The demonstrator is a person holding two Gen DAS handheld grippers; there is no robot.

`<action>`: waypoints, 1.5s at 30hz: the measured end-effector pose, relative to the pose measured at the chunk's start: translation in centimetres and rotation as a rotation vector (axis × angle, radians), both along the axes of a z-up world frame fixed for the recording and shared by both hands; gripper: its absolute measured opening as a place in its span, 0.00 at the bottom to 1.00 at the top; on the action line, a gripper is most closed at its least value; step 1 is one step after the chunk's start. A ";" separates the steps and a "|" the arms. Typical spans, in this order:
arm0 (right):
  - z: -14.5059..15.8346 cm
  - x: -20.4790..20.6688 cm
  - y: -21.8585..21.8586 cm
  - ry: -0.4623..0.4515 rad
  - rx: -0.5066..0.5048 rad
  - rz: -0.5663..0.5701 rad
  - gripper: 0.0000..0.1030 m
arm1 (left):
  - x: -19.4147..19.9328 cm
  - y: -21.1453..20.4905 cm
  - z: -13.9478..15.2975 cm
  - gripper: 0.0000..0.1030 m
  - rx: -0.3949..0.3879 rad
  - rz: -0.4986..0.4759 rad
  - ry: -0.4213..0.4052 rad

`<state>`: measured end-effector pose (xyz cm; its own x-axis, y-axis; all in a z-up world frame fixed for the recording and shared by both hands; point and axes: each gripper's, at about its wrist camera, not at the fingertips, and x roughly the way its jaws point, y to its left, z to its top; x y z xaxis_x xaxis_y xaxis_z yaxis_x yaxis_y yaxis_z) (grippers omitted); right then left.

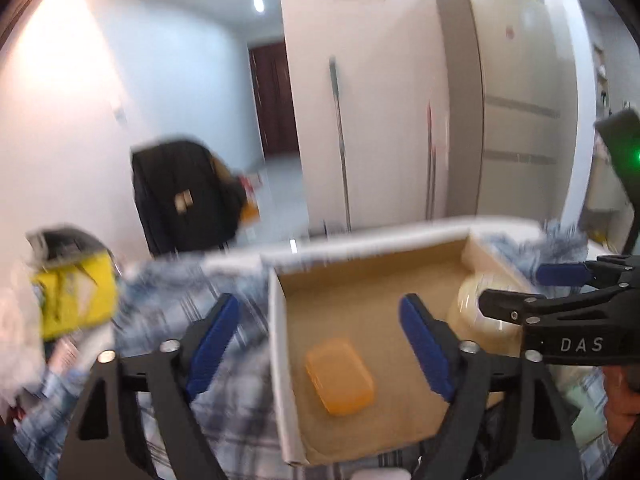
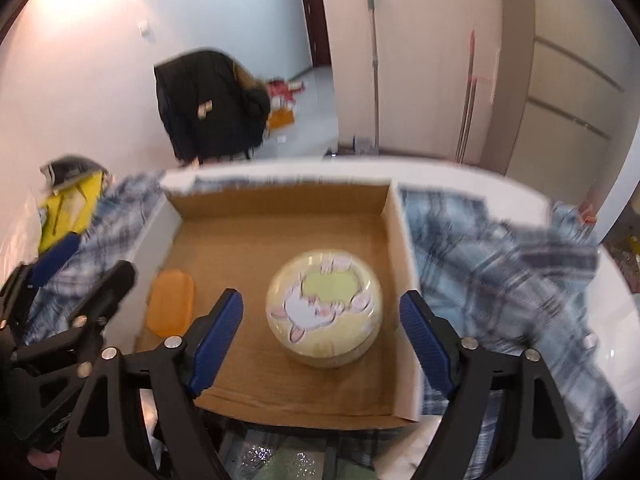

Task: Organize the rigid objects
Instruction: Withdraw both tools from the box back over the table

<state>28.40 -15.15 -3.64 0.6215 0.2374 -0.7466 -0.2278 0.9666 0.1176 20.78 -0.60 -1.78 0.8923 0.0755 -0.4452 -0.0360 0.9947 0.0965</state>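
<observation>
Tongs on both hands gape wide and empty: left tongs (image 1: 320, 346) above the orange case (image 1: 340, 376), right tongs (image 2: 320, 344) above the round tin (image 2: 325, 307), both resting in the cardboard box (image 2: 402, 240). Best lift straight clear of its walls.

In the cardboard tray (image 2: 402, 240), the lidded box (image 2: 170, 304) lies left of the round tin (image 2: 324, 304); tray on cloth (image 2: 500, 248).

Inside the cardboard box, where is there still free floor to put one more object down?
The shallow cardboard box has bare floor along its far wall, behind the round yellow tin with a rabbit picture, and between that tin and the flat orange plastic case. The left wall is crowded by the case; the tin sits near the right wall.
</observation>
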 end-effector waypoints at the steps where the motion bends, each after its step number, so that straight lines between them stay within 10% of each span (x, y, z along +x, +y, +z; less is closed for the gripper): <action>1: 1.2 -0.5 -0.3 -0.038 -0.008 -0.015 0.78 | -0.5 0.1 0.8 0.85 -0.008 0.007 -0.033; 10: 10.3 -6.9 -3.1 -0.317 -0.025 -0.059 0.90 | -8.3 0.7 9.7 1.00 -0.043 -0.038 -0.310; 17: 13.8 -14.1 -3.6 -0.468 0.010 -0.029 1.00 | -13.9 1.7 11.8 1.00 -0.177 -0.025 -0.348; 25: 13.3 -17.6 -3.0 -0.569 -0.019 -0.041 1.00 | -18.5 0.7 11.1 1.00 -0.081 -0.040 -0.358; 30: 11.2 -17.5 -3.6 -0.533 0.034 -0.044 1.00 | -17.2 1.3 9.3 1.00 -0.143 -0.076 -0.180; 37: 9.1 -17.1 -3.4 -0.448 0.012 0.018 1.00 | -16.1 1.1 5.4 1.00 -0.047 0.000 -0.190; 45: 7.5 -19.1 -3.3 -0.439 0.064 0.092 1.00 | -14.4 3.0 2.4 1.00 -0.259 -0.160 -0.018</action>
